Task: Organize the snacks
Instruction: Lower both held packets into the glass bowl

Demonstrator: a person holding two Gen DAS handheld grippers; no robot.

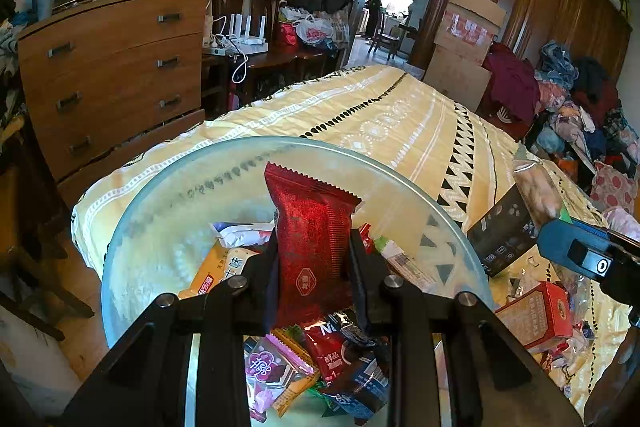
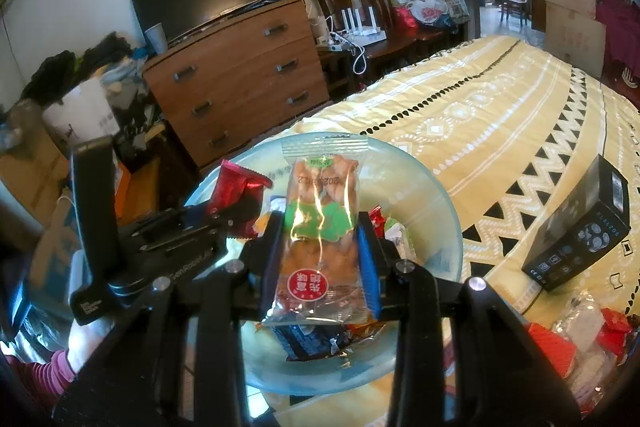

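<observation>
A glass bowl (image 1: 160, 195) (image 2: 436, 211) with several snack packets in it rests on the patterned bed cover. My left gripper (image 1: 314, 243) is shut on a red foil packet (image 1: 312, 227), held upright over the bowl. In the right wrist view that same red foil packet (image 2: 236, 183) and the left gripper (image 2: 240, 205) show at the bowl's left rim. My right gripper (image 2: 322, 239) is shut on a clear packet of orange snacks (image 2: 322, 223) with a green label, above the bowl's middle. The right gripper's blue body (image 1: 576, 251) appears at the right edge of the left wrist view.
A black box (image 2: 580, 231) (image 1: 504, 231) lies on the cover right of the bowl. A red carton (image 1: 536, 311) and loose wrappers (image 2: 588, 335) sit at the near right. A wooden dresser (image 2: 240, 75) stands past the bed's left edge. A hand in a pink sleeve (image 2: 44, 367) holds the left tool.
</observation>
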